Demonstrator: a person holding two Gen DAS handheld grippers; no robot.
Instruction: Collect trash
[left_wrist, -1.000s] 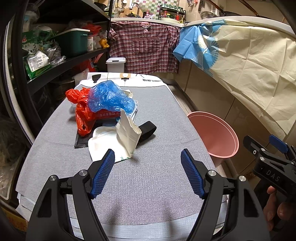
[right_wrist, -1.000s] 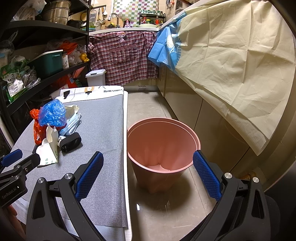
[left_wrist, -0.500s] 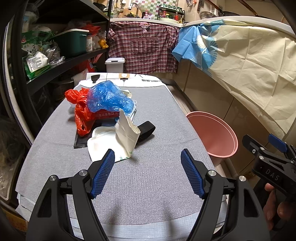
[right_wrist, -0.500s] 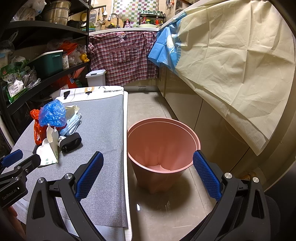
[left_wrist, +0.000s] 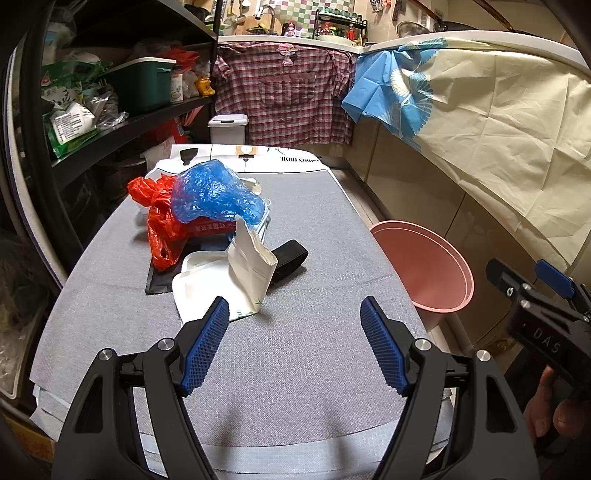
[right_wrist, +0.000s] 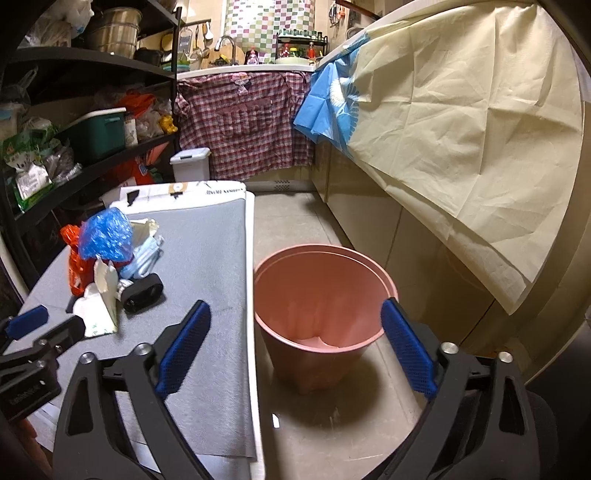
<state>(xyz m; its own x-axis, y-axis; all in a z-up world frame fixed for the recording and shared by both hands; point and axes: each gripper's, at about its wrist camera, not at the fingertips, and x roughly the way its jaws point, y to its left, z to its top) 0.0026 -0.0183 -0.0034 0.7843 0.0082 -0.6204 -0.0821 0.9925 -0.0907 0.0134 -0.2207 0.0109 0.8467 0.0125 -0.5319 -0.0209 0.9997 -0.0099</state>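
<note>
Nothing has been collected yet, by the look of it: the trash sits in one heap on the grey worktop (left_wrist: 295, 229), and the pink bin (right_wrist: 321, 306) on the floor just beside the worktop's edge looks empty inside. The heap holds a blue plastic bag (left_wrist: 218, 195) on top of a red plastic bag (left_wrist: 159, 218), a torn white paper bag (left_wrist: 236, 280) at the near side, and a black strap-like piece (left_wrist: 290, 256) just beside it.

The left tool (left_wrist: 295, 343) hovers over the bare worktop short of the heap, its jaws wide apart with nothing between them; the white paper bag is the nearest item to it. The right tool (right_wrist: 295, 343) is aimed past the worktop's edge toward the bin, jaws also spread and empty, though they have just been closing a little.

The step in hand appears to be the approach for a first pick. The next move probably calls for the left tool to reach forward to the white paper bag, close on its standing edge, then carry it across to the bin. The thin paper may crumple or slip, so a firm bite would help.
</note>
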